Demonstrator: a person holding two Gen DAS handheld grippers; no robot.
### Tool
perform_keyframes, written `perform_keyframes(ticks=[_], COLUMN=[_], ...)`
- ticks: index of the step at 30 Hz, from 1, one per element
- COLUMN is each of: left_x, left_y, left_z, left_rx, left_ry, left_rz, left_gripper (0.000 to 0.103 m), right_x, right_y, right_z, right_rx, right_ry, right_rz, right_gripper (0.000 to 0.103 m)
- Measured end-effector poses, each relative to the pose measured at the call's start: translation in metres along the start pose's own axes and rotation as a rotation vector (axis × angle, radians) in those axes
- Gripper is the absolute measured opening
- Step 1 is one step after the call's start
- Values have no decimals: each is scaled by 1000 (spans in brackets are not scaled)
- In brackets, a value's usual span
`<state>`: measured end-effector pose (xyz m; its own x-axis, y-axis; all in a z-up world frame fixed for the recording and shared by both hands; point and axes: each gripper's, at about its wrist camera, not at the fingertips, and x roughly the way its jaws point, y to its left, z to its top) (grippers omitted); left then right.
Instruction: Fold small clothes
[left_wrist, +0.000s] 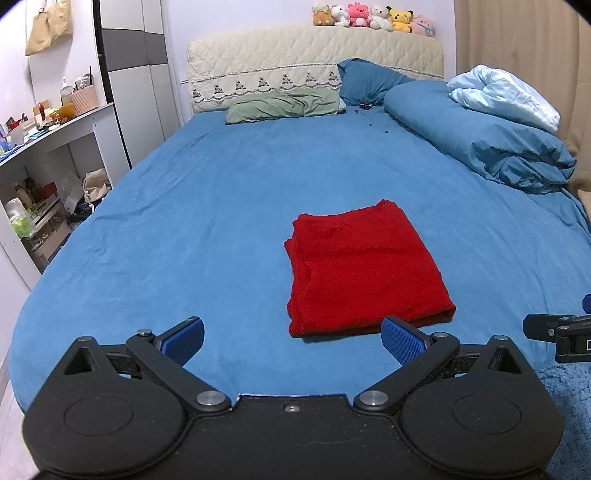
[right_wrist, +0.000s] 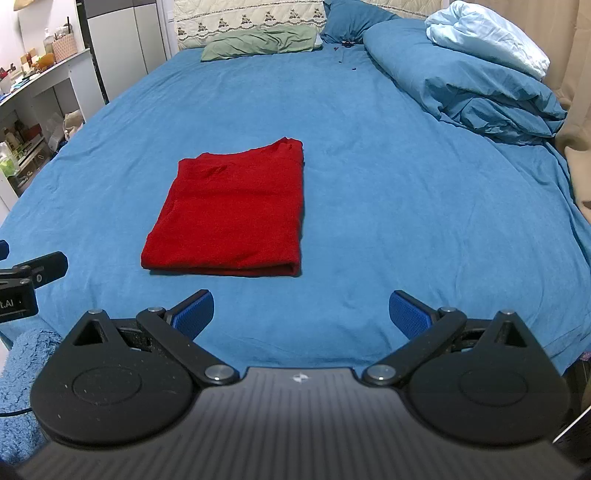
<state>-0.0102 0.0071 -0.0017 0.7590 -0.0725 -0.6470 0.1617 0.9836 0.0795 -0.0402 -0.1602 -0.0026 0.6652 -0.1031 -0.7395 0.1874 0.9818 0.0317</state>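
A red garment (left_wrist: 364, 271) (right_wrist: 231, 214) lies folded into a flat rectangle on the blue bed sheet (left_wrist: 203, 221) (right_wrist: 388, 184). My left gripper (left_wrist: 293, 341) is open near the bed's front edge, just short of the garment's near edge, with nothing between its blue pads (left_wrist: 184, 336). My right gripper (right_wrist: 301, 314) is also open and holds nothing; the garment lies ahead of it and to the left. Each gripper shows at the edge of the other's view: the right gripper's body (left_wrist: 557, 334) and the left gripper's body (right_wrist: 26, 284).
A rolled blue duvet (left_wrist: 480, 136) with a light blue blanket (left_wrist: 506, 96) fills the bed's right side. Green pillow (left_wrist: 284, 105) and blue pillow (left_wrist: 369, 83) lie at the headboard, plush toys (left_wrist: 373, 18) on top. A cluttered white shelf (left_wrist: 55, 147) stands left. A blue fluffy cloth (right_wrist: 22, 380) hangs near.
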Motion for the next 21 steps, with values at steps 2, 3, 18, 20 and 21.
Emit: perform_keyframes(ticks=[2,3,18,20,21], left_x=[-1,-1,-2,-2,-1], left_y=[0,0,1,2,4], left_z=[0,0,-1,-1,-1], left_rx=[0,3,-11,-11,-13], left_ry=[-3,-6,-16,-17,-19], left_rz=[3,4,29,32,31], left_gripper=[103,103,103,103,103], right_x=[-1,-1,-6,-6,-6], right_y=[1,0,1,0,0], right_z=[0,0,2,2,2], right_rx=[0,0,-13,-13,-12], right_ry=[-1,-1,-17,-17,-17], right_rz=[0,0,0,0,0], right_gripper=[103,103,103,103,103])
